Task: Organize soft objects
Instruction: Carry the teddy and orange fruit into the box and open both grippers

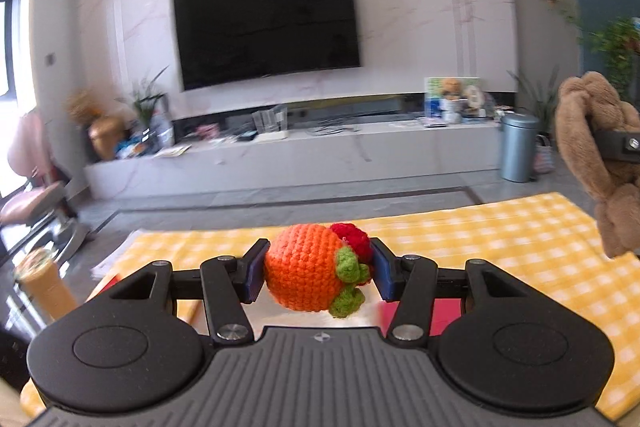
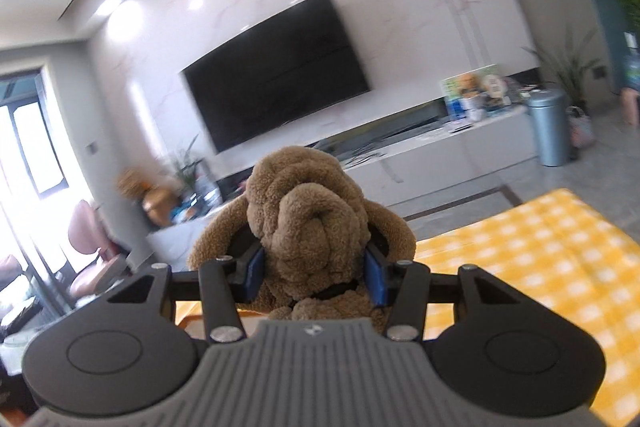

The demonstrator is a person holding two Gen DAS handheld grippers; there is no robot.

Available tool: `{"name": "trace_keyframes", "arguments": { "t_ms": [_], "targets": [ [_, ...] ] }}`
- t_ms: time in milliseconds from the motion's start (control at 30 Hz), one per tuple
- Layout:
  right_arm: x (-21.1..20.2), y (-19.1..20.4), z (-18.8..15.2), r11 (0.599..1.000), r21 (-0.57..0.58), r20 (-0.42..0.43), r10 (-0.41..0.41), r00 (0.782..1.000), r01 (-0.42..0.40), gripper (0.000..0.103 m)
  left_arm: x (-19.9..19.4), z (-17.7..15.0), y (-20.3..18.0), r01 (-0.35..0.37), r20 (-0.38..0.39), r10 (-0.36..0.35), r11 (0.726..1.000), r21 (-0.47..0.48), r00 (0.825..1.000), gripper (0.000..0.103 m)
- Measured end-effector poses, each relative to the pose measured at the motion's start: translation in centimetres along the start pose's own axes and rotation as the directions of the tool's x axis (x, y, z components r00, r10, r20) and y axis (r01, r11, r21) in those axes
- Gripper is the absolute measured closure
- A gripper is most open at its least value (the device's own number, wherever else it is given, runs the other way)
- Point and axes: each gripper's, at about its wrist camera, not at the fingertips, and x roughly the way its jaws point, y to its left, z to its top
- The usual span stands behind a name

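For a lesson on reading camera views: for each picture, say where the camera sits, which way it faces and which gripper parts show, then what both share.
Left wrist: on the left gripper, facing the television; its fingers clamp a crocheted orange toy.
Right wrist: on the right gripper, facing likewise; fingers clamp a brown plush dog.
Shared: television, yellow checked cloth, dog.

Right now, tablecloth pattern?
Yellow and white check tablecloth, clearest in the left wrist view.
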Motion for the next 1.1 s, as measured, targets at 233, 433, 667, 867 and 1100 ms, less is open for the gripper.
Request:
{"name": "trace_keyframes", "arguments": {
  "t_ms": [233, 433, 667, 867, 1100],
  "targets": [
    [6.2, 3.2, -2.3, 0.964, 0.144, -0.136, 0.242, 0.961, -0.222, 0.053, 2.2, -1.8, 8.9, -0.041, -0.084, 0.026, 0.982, -0.186, 0.996, 0.043],
    [11.7, 8.8, -5.3, 0.983, 0.069, -0.254, 0.184, 0.950, -0.172, 0.053, 3.8, -2.7, 14.2, -0.005, -0.093, -0.020, 0.967, -0.254, 0.995, 0.043],
    [21.8, 17.5, -8.9, 0.952, -0.297, -0.411, -0.061, 0.909, -0.071, 0.053, 6.7, -5.6, 16.2, -0.001, -0.203, -0.057, 0.962, -0.272, 0.978, 0.043],
    [29.3, 20.1, -12.7, 0.882, -0.465, -0.504, -0.199, 0.840, -0.070, 0.047, 7.3, -6.8, 15.8, 0.037, -0.230, -0.100, 0.963, -0.267, 0.968, 0.043],
    [28.6, 19.6, -13.9, 0.819, -0.573, -0.366, -0.274, 0.889, 0.017, 0.015, 7.6, -7.1, 14.3, 0.033, -0.273, -0.091, 0.977, -0.211, 0.958, 0.043]
  ]
}}
